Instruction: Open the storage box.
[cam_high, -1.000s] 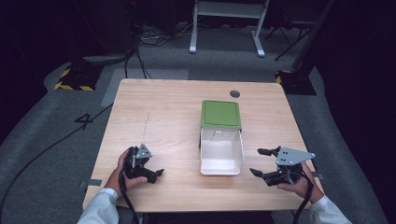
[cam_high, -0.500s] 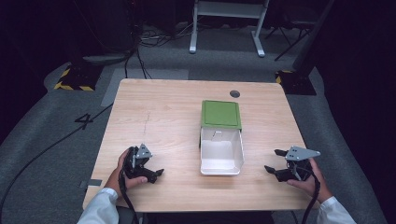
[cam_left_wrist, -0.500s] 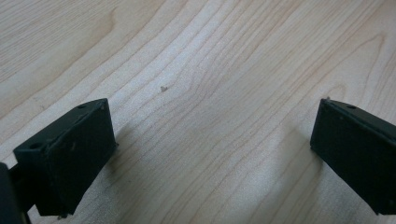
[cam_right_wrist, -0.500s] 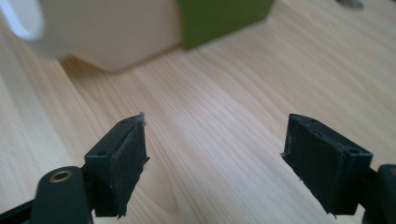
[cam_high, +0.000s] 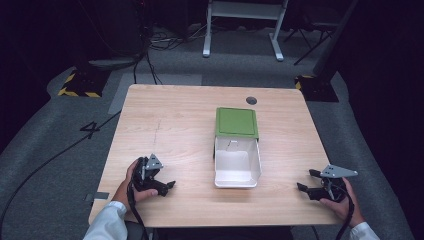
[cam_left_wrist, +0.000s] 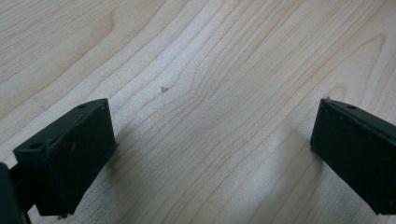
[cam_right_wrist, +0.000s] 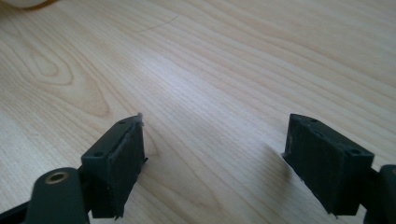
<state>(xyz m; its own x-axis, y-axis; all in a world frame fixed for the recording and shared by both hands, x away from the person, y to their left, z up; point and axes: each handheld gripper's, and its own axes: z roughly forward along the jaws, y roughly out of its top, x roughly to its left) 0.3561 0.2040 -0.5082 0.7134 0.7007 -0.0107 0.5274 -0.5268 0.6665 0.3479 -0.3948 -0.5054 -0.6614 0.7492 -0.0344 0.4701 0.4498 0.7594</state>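
Observation:
A white open box (cam_high: 236, 167) sits mid-table, its green lid (cam_high: 236, 122) lying flat behind it. Nothing shows inside the box. My left gripper (cam_high: 165, 186) rests on the wooden table (cam_high: 175, 125) at the front left, well left of the box. Its jaws stand wide apart over bare wood (cam_left_wrist: 212, 116). My right gripper (cam_high: 306, 180) is low at the front right, right of the box, pointing left toward it. Its jaws have just been opening and now stand wide with only wood between them (cam_right_wrist: 215, 128).
A dark round hole (cam_high: 251, 100) marks the table's far side behind the lid. The table's right edge runs close under my right hand. Grey floor with cables, a painted 4 (cam_high: 91, 128) and a white stand's legs (cam_high: 240, 30) surrounds the table.
My right gripper has moved rightward and down toward the table's front right corner, away from the box, with its jaws spreading a little. The left gripper and the box have stayed put.

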